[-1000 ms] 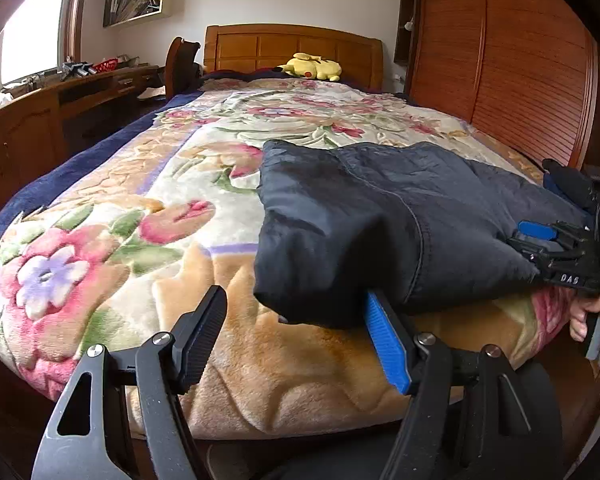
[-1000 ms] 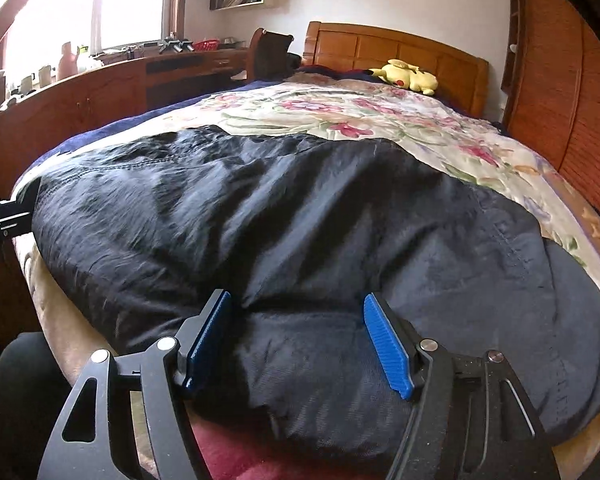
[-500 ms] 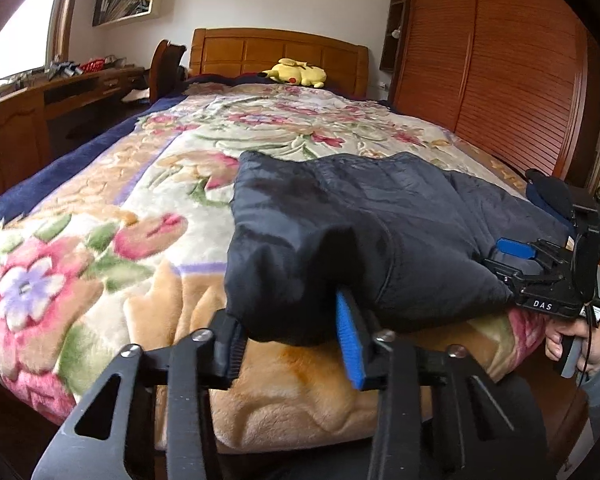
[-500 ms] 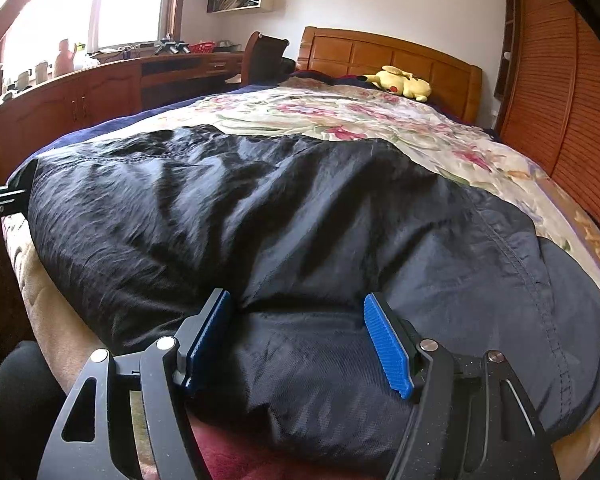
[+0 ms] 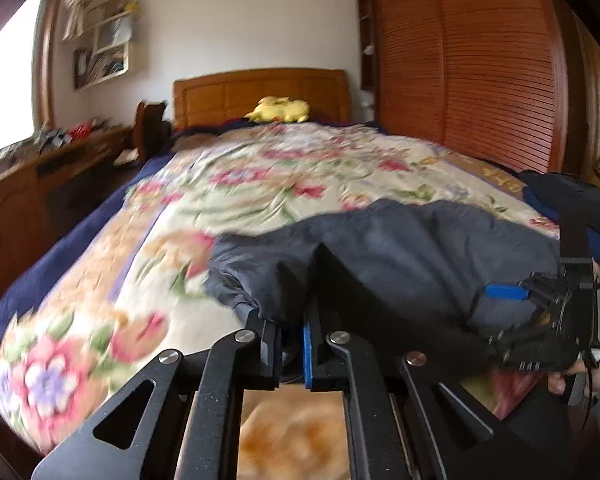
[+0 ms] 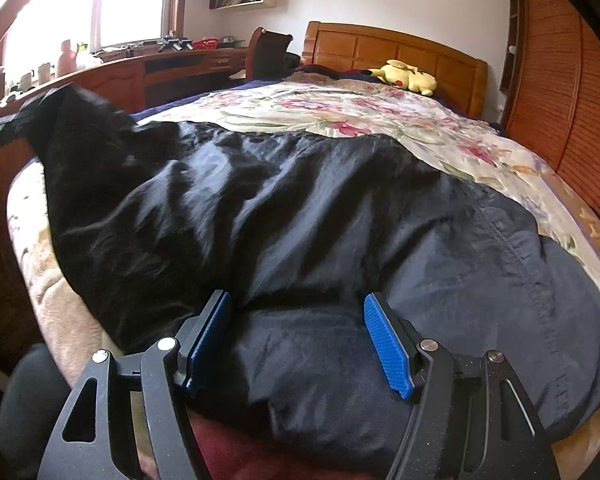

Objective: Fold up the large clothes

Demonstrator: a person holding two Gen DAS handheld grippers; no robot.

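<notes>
Jacket (image 5: 400,264) corner pinched in left gripper (image 5: 291,344) jaws.

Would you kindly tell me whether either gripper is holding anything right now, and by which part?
The left gripper pinches the dark jacket at its near left corner. The right gripper is open around the near edge, holding nothing.

The left gripper (image 5: 292,344) has its jaws pinched nearly together on dark fabric. The right gripper (image 6: 300,344) holds its blue-padded jaws wide apart, resting level.
</notes>
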